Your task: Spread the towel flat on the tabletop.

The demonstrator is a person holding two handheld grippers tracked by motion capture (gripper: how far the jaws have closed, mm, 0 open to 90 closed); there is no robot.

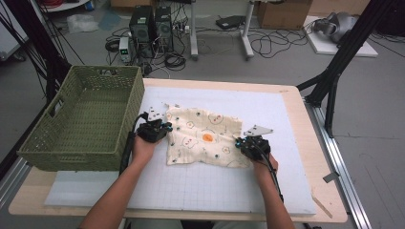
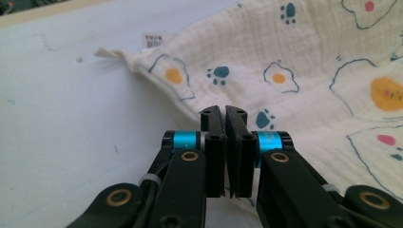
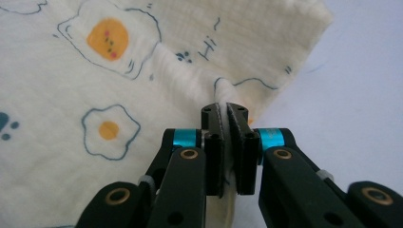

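A cream cloth point(image 1: 205, 136) printed with fried eggs and paw prints lies spread on the white mat point(image 1: 229, 186). My left gripper point(image 1: 161, 128) is at the cloth's left edge. In the left gripper view its jaws point(image 2: 224, 114) stand pressed together on that edge, which lifts slightly off the mat, and the cloth point(image 2: 294, 61) spreads away beyond them with a small label at its far corner. My right gripper point(image 1: 242, 143) is at the near right corner. Its jaws point(image 3: 224, 111) are shut on a pinched fold of the cloth point(image 3: 142, 80).
A green woven basket point(image 1: 81, 119) stands on the table's left side, close to my left hand. The white mat has bare room in front of and to the right of the cloth. Cables, computer cases and boxes lie on the floor beyond the table.
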